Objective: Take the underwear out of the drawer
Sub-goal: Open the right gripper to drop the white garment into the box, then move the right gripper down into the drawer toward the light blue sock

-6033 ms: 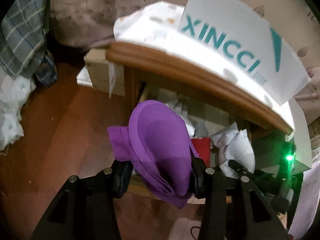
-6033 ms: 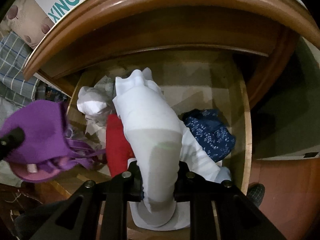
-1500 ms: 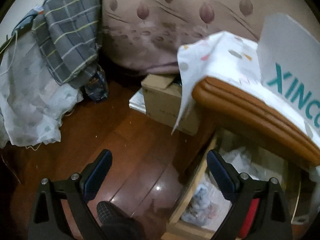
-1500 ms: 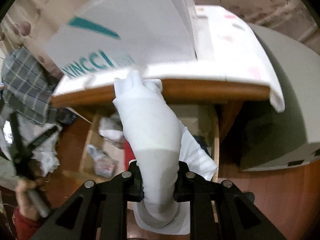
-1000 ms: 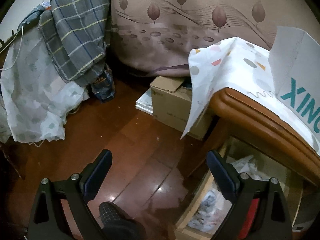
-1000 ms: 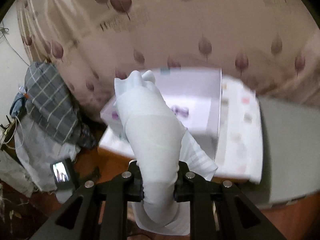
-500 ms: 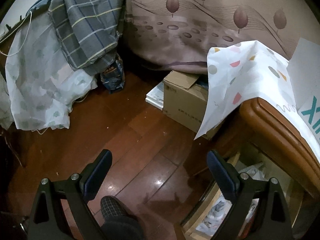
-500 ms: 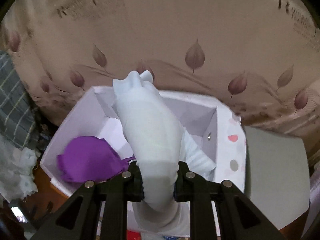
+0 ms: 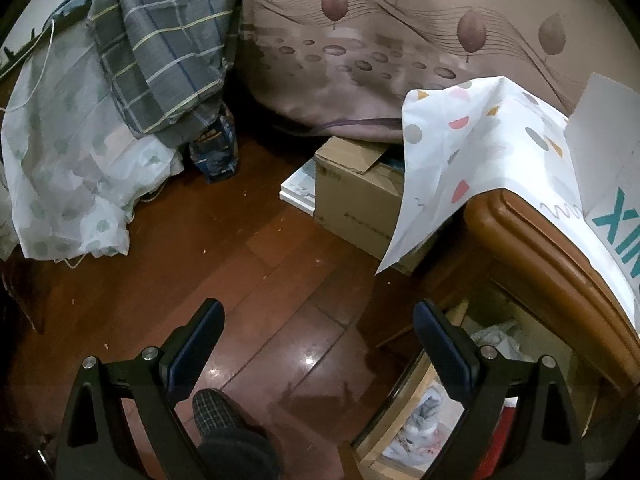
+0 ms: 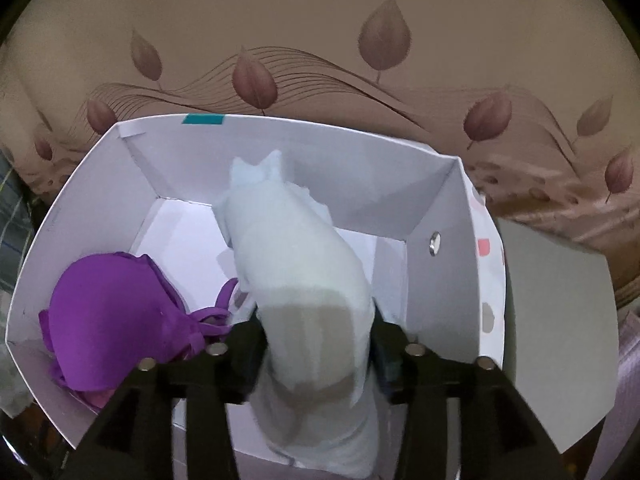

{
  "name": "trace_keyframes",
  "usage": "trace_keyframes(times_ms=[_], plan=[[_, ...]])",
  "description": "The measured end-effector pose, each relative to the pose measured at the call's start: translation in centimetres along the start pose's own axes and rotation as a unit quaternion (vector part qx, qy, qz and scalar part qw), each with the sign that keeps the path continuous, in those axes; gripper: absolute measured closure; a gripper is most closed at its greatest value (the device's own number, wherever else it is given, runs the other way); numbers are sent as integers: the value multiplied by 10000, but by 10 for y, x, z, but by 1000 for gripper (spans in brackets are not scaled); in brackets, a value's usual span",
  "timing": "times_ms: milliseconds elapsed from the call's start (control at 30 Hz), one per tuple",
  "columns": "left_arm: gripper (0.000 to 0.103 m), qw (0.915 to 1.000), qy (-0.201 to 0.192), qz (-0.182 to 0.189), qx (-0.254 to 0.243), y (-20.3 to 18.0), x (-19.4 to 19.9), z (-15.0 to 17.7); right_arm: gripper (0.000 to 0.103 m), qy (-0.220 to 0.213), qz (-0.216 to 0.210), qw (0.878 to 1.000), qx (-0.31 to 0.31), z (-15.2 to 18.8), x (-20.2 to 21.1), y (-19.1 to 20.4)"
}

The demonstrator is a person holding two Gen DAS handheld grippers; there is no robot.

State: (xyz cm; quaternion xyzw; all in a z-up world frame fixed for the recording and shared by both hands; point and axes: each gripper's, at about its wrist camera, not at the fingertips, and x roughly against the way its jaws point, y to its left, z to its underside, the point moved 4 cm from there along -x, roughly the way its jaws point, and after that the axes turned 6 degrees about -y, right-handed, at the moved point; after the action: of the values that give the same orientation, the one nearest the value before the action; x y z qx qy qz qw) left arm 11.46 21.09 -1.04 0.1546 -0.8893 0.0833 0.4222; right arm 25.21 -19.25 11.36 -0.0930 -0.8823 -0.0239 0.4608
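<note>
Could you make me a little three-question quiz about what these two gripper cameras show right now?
1. True or false: the left gripper is holding something.
2. What colour is the bra lying in the white box?
3. The pale garment is: A) between the right gripper fingers, over the white box; B) on the floor; C) in the drawer.

Key: 1 false: its jaws are wide open and empty. 2 purple. 3 A; the jaws have just been opening around it.

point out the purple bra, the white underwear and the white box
purple bra [image 10: 116, 316]: right wrist view, on the rounded cup.
white underwear [image 10: 296, 256]: right wrist view, on the upper bulge of the fabric above the fingers.
white box [image 10: 440, 276]: right wrist view, on the inner right wall.
</note>
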Motion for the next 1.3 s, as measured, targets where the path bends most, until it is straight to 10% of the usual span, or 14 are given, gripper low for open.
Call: trace_keyframes(times_ms=[300, 533, 867, 1300], plan=[[9, 9997, -78, 184, -168, -9, 6, 0, 39, -535, -353, 9979, 94, 0, 60, -2], [9, 9991, -84, 253, -323, -17, 10, 4, 39, -528, -1057, 9913, 577, 75, 131, -5], [8, 9985, -65, 273, -462, -24, 11, 9, 39, 1293, -1212, 9717, 1564, 233, 73, -1], [8, 9965, 113, 441, -701, -40, 3, 16, 37, 3388, -740, 9334, 919, 304, -77, 17]])
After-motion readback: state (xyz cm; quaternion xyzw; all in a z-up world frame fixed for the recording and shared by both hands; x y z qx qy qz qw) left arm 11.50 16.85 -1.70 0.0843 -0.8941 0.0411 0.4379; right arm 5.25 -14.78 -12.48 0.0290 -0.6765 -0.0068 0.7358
